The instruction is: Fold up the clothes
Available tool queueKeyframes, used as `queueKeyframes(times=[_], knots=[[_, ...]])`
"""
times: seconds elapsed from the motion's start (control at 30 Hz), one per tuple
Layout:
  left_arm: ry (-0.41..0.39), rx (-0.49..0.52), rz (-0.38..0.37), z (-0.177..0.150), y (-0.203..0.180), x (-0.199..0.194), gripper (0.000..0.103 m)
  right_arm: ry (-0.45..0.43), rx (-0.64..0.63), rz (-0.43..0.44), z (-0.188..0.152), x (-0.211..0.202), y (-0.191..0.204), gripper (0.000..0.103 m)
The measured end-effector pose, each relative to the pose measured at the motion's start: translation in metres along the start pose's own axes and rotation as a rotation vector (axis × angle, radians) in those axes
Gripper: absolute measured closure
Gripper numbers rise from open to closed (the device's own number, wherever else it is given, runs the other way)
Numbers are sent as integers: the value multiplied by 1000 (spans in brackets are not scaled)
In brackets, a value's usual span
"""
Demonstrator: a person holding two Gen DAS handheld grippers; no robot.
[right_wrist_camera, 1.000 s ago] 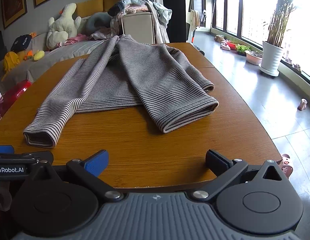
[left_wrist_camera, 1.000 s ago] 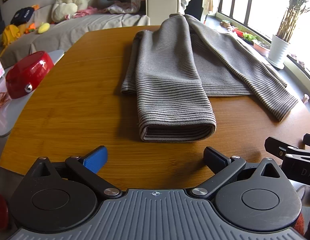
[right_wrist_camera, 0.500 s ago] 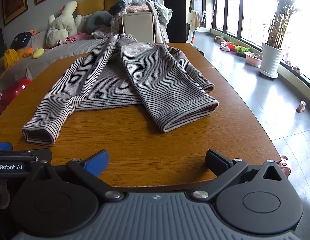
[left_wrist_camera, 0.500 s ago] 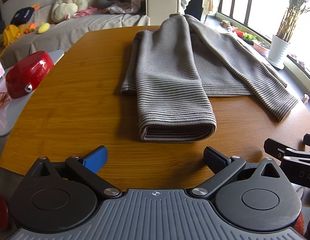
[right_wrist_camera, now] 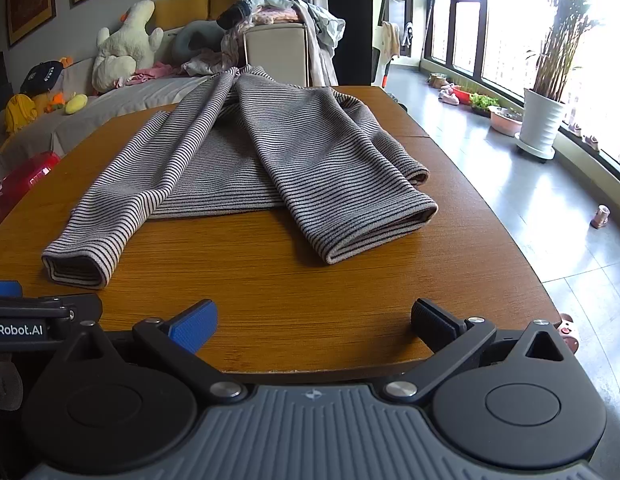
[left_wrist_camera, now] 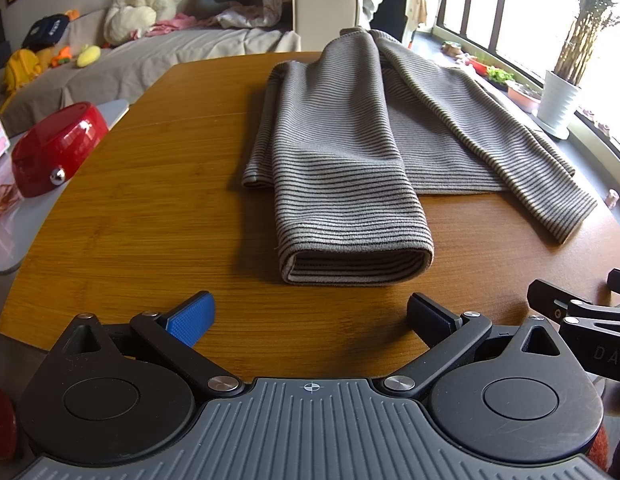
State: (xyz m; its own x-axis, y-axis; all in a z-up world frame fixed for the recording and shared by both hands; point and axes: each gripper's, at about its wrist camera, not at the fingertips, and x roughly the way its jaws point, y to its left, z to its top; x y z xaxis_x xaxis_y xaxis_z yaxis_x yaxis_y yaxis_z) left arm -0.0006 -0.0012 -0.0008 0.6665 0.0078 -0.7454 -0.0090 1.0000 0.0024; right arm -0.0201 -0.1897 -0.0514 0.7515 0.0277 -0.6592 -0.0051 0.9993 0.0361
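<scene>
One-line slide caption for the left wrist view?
Open left gripper faces a sleeve cuff of the striped sweater on the wooden table.

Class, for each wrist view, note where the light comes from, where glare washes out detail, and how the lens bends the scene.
Left wrist view: window glare at upper right, striped sweater shadowed toward the left, table edges bowed. Right wrist view: windows blown out white behind the potted plant, floor reflecting glare, table edge curved.

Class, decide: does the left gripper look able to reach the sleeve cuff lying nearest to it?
Probably yes: the left gripper is open, the sleeve cuff lies straight ahead, with only bare table between.
</scene>
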Motion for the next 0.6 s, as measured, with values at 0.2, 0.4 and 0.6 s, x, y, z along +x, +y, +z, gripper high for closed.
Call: queueKeyframes(times=[0.2, 0.4, 0.6], knots=[[-2, 0, 1, 0, 0, 0, 0, -2, -1, -2, -2, 0, -1, 0], [1, -4, 1, 1, 0, 1, 0, -18, 47, 20, -2, -2, -7, 0], [-1, -4, 4, 0, -1, 1, 0, -16, 20, -2, -3, -1, -3, 0]])
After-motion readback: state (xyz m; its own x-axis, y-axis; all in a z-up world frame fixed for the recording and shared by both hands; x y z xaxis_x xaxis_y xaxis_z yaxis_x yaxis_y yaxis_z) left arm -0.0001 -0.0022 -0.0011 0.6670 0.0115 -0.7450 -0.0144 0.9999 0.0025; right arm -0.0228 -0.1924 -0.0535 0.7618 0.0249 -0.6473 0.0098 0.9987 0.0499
